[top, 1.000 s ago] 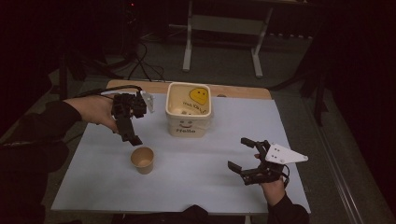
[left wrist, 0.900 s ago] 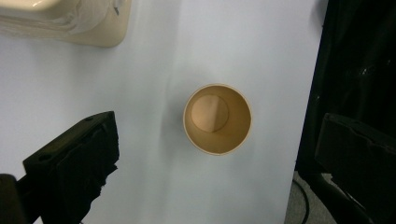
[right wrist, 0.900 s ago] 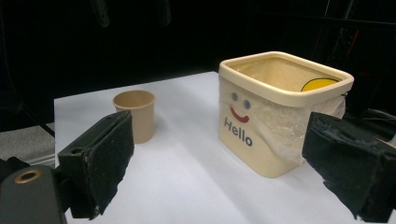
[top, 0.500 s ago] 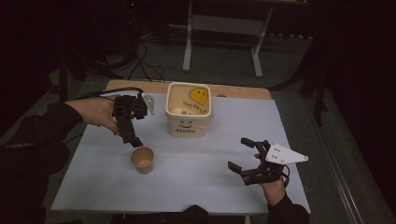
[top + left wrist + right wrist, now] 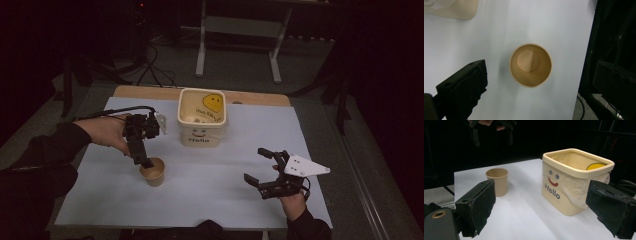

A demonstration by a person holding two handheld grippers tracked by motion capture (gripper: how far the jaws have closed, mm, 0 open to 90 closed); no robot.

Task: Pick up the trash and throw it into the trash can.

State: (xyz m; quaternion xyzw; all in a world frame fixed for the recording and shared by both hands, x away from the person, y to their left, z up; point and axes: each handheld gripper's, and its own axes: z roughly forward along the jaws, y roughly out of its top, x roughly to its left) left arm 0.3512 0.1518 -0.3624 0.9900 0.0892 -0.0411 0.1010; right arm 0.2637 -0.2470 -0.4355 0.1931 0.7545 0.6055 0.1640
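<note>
An empty brown paper cup (image 5: 152, 172) stands upright on the white table sheet (image 5: 210, 200), left of middle. My left gripper (image 5: 145, 162) points straight down just above the cup's left rim. In the left gripper view the cup (image 5: 530, 65) lies between its wide-apart jaws, which are open and hold nothing. My right gripper (image 5: 253, 164) hovers open and empty near the front right. Its view looks across at the cup (image 5: 497, 181), with the left gripper (image 5: 491, 133) above it.
A cream bin (image 5: 202, 120) marked "Hello" (image 5: 574, 180), with a clear liner and a yellow smiley inside, stands at the back middle. The wooden table edge (image 5: 150, 91) runs behind it. A metal stand (image 5: 237, 30) is on the dark floor beyond.
My left gripper has come down and forward from beside the bin to just over the cup. The right gripper and the cup have stayed put.
</note>
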